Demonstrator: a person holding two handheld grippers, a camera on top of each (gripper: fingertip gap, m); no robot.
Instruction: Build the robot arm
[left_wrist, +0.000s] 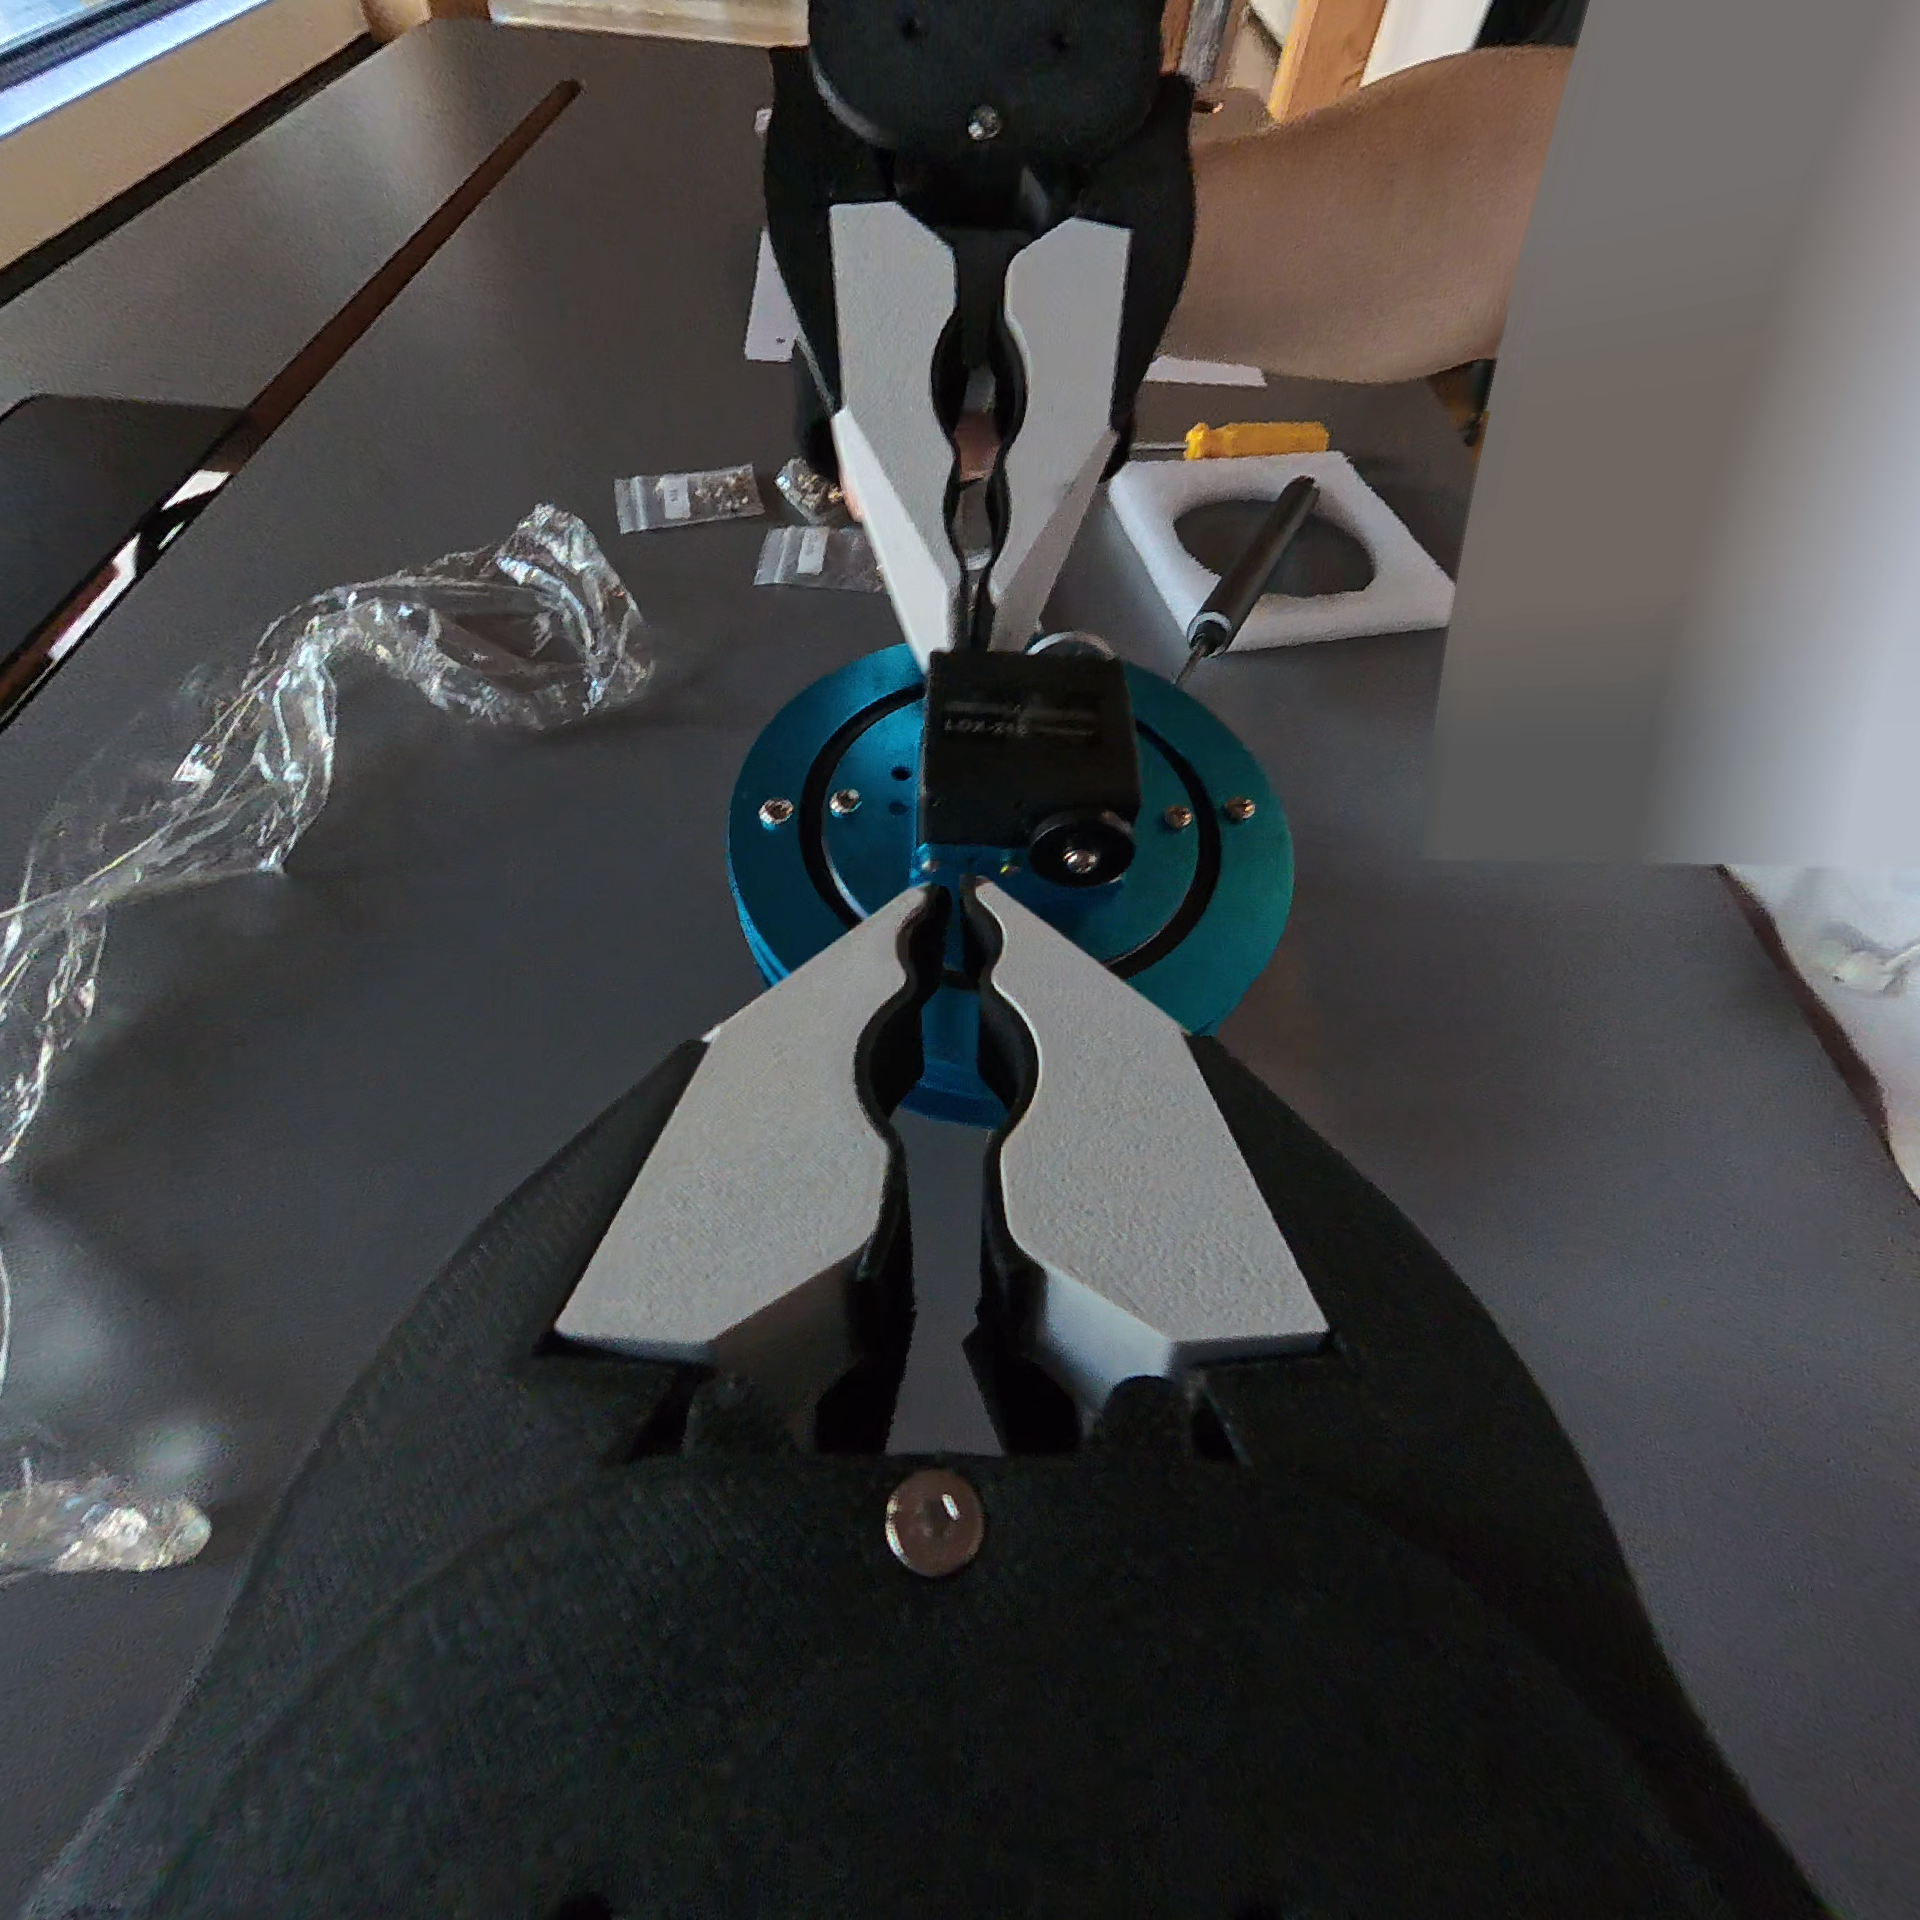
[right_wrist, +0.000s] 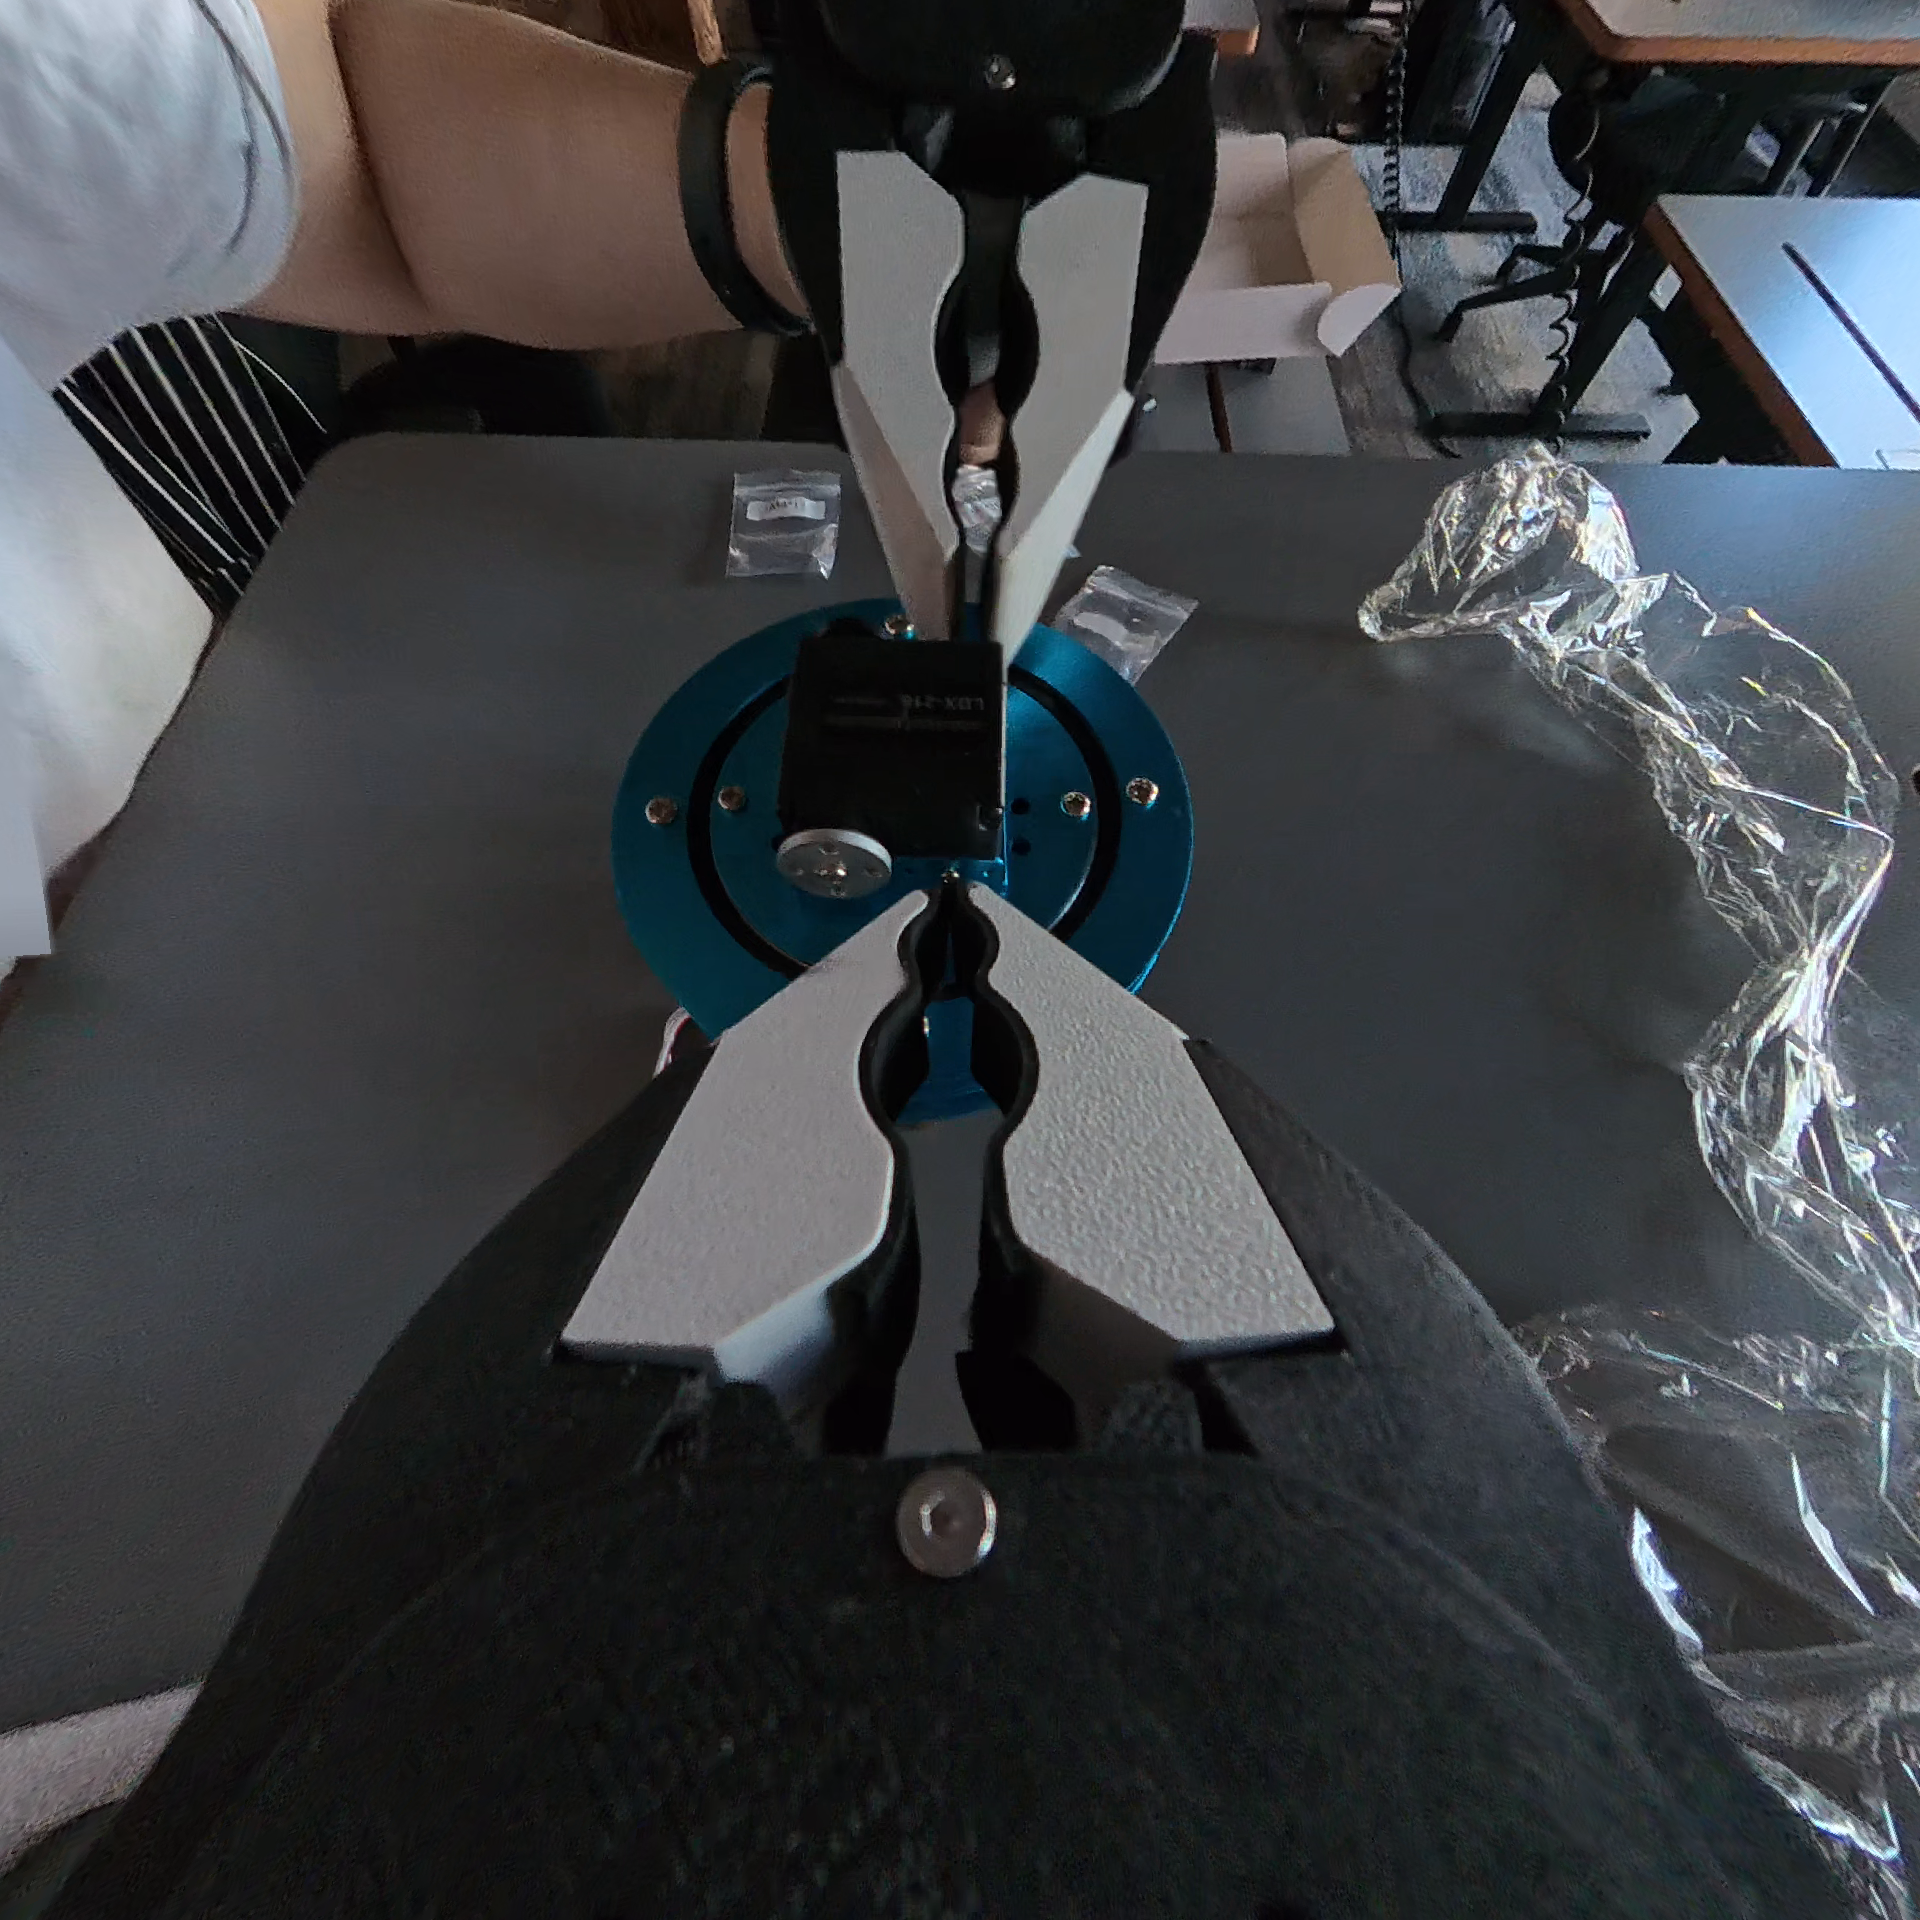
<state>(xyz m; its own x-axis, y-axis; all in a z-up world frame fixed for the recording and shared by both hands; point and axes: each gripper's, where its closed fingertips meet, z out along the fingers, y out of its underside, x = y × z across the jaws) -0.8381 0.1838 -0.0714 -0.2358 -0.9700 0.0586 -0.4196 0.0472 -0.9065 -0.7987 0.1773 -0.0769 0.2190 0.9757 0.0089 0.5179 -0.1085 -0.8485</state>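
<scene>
The round blue anodised metal turntable base is being seen lying flat on the dark grey table, at the centre of both wrist views. A black box-shaped servo motor is being carried on its top plate, with a round horn disc at the servo's near end in each view.

The left gripper is being held just at the base's near edge in its own view, at 6 o'clock of the servo; its white fingers are drawn nearly together at the tips, with only a thin slit between them, and whether anything is being pinched there cannot be told. The right gripper is being held opposite, at 12 o'clock of the servo in the left view; its jaws are likewise almost closed at the tips, and a grasp cannot be made out.

A crumpled clear plastic wrap is lying at 9 o'clock of the base in the left view. Small clear zip bags of screws are lying at 11 o'clock, and a white foam block with a round cut-out, with a dark screwdriver resting across it, at 1 o'clock.
</scene>
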